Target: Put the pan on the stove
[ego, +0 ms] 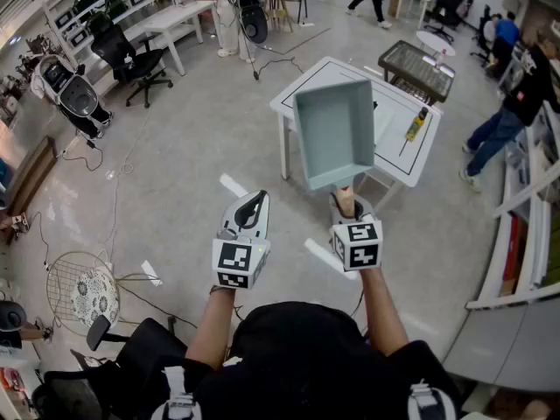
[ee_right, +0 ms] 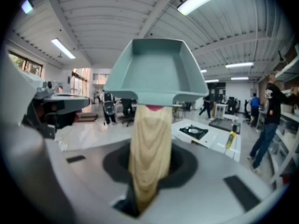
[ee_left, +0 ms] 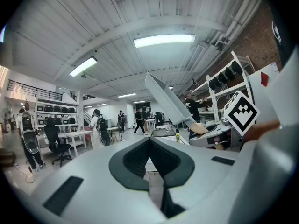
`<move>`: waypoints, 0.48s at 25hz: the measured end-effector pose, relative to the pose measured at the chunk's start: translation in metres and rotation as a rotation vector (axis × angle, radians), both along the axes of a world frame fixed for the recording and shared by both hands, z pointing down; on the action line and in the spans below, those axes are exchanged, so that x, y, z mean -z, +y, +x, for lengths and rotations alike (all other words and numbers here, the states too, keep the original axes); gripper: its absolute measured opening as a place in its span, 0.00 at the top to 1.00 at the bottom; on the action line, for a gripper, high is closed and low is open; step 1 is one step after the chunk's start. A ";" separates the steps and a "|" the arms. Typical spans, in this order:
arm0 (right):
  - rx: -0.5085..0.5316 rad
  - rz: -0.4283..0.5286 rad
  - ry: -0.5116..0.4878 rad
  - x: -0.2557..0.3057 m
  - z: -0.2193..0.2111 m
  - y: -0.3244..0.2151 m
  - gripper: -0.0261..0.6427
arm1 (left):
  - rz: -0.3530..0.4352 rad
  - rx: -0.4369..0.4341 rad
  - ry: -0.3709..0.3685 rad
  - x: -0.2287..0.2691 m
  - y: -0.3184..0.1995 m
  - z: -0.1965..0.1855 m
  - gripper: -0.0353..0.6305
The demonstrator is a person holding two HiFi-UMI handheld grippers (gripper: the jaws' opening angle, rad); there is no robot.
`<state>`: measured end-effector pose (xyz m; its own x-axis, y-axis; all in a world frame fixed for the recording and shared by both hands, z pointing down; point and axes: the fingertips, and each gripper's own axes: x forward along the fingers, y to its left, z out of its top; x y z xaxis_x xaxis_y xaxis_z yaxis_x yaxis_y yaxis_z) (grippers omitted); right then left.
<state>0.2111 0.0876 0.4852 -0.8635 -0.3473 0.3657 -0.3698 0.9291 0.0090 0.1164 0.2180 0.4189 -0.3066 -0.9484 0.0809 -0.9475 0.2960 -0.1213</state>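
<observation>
A teal square pan (ego: 337, 129) with a pale wooden handle (ego: 346, 201) hangs in the air in front of me. My right gripper (ego: 348, 206) is shut on that handle (ee_right: 149, 148), and the pan (ee_right: 156, 71) tilts up above its jaws. My left gripper (ego: 251, 208) floats beside it at the left, shut, with nothing between its jaws (ee_left: 150, 143); the pan (ee_left: 166, 99) shows edge-on to its right. A black stove (ee_right: 198, 131) sits on a white table (ego: 289, 94) ahead. In the head view the pan hides the stove.
A yellow bottle (ego: 415, 125) lies on the white table's right side. A dark-topped table (ego: 416, 66) stands beyond it. Office chairs (ego: 131, 55) and desks are far left, shelving (ego: 525, 234) at right. People (ego: 516, 103) walk about. Cables cross the floor (ego: 96, 160).
</observation>
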 end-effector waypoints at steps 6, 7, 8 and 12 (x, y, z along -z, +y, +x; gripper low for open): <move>-0.004 -0.016 -0.012 -0.004 -0.001 -0.001 0.82 | -0.003 -0.008 -0.001 -0.001 -0.002 -0.001 0.91; -0.006 -0.025 -0.013 -0.004 -0.001 -0.001 0.82 | -0.004 -0.010 0.000 -0.002 -0.003 -0.001 0.91; -0.009 -0.031 -0.014 -0.005 0.000 -0.001 0.82 | -0.004 -0.012 0.001 -0.003 -0.003 0.000 0.91; -0.016 -0.049 -0.011 -0.006 0.001 -0.001 0.82 | -0.005 -0.009 0.008 -0.003 -0.001 -0.002 0.91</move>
<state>0.2126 0.0866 0.4909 -0.8622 -0.3427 0.3730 -0.3842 0.9224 -0.0407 0.1147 0.2172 0.4223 -0.2976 -0.9506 0.0878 -0.9510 0.2871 -0.1147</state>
